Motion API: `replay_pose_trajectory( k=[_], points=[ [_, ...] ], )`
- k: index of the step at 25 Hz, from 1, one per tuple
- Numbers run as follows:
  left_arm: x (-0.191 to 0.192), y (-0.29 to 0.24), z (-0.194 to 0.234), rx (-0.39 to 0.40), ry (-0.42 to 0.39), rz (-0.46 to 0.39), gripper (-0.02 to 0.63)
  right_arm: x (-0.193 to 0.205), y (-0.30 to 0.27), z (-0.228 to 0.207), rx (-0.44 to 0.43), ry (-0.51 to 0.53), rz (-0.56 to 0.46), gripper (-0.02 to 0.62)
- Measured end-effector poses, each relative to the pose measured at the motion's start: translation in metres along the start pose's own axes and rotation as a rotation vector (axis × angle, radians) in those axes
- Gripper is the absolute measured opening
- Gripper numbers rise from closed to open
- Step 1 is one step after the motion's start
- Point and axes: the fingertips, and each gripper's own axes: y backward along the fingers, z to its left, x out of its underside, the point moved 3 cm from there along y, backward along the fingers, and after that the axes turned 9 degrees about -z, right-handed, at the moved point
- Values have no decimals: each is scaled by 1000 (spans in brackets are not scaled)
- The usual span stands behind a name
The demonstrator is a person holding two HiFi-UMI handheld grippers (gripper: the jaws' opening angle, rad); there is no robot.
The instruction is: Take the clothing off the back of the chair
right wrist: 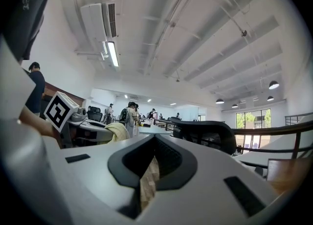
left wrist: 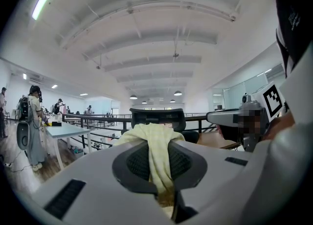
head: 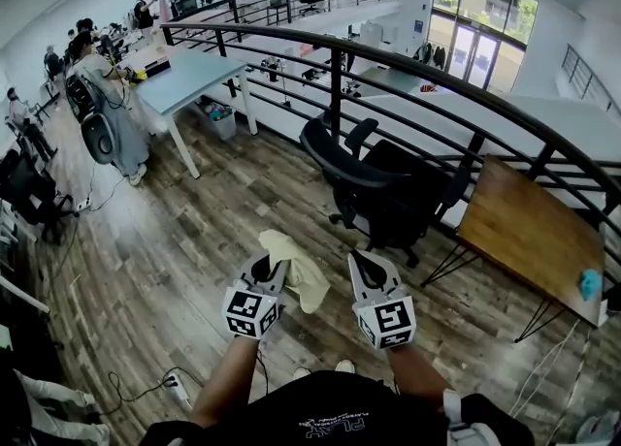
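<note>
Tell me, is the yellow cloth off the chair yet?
Yes, that looks done: the yellow cloth is off the black chair, whose back is bare. In hand: the left gripper is shut on the cloth, which dangles above the wood floor. The right gripper is shut and empty. Left: probably just putting it down.

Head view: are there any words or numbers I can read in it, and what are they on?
Nothing reads clearly.
Print on the black shirt: pale letters, upside down, too small and blurred to read.
Marker cubes: only black-and-white square patterns, no words or numbers.
Rest of the room: no sign or label large enough to read.
</note>
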Motion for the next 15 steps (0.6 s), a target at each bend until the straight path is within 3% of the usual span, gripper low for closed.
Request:
replay_pose_trajectory(
  k=[15],
  points=[
    [-6,-13,17,-21,22,-38,44,1,-12,-8,-17,30,-20,17]
  ],
)
